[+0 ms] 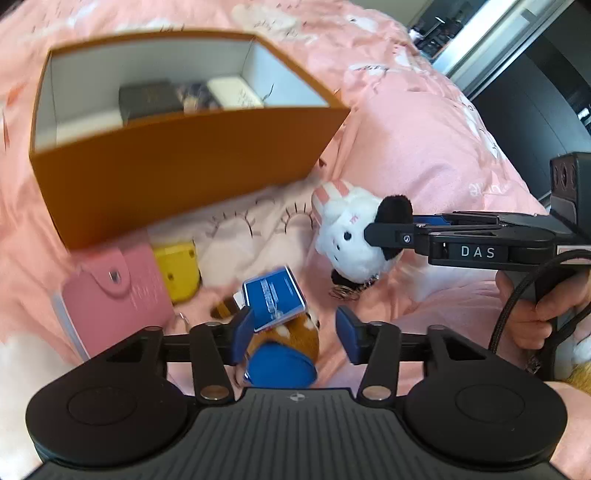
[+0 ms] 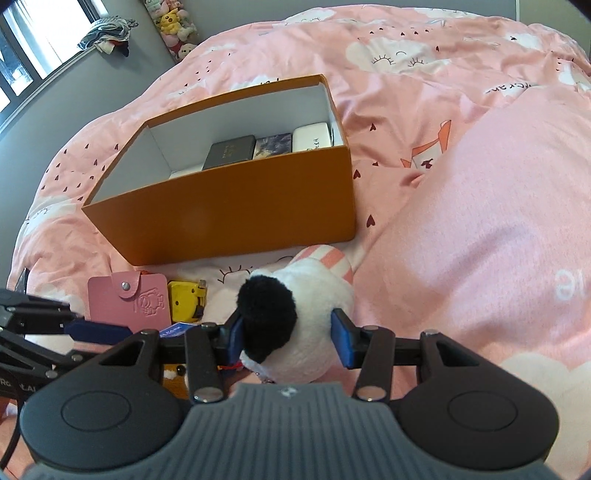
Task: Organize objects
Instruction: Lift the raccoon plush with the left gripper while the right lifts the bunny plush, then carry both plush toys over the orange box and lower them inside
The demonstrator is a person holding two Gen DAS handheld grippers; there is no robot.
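An open orange box (image 2: 240, 214) stands on the pink duvet, blurred in the left wrist view (image 1: 184, 177). My right gripper (image 2: 288, 338) is shut on a white plush toy with black ears (image 2: 314, 317); from the side it (image 1: 376, 229) pinches the toy's head (image 1: 343, 229). My left gripper (image 1: 295, 328) is open, its jaws wide apart over a brown red-panda plush (image 1: 304, 334) that carries a blue tag (image 1: 275, 299). A pink snap wallet (image 1: 118, 295) and a small yellow object (image 1: 177, 269) lie in front of the box.
In the box sit a dark case (image 2: 231, 151), a patterned one (image 2: 273, 146) and a white one (image 2: 312, 136). A raised fold of duvet (image 2: 480, 221) fills the right. A hand (image 1: 535, 314) holds the right gripper's handle. A window and shelf toys (image 2: 173, 22) lie far left.
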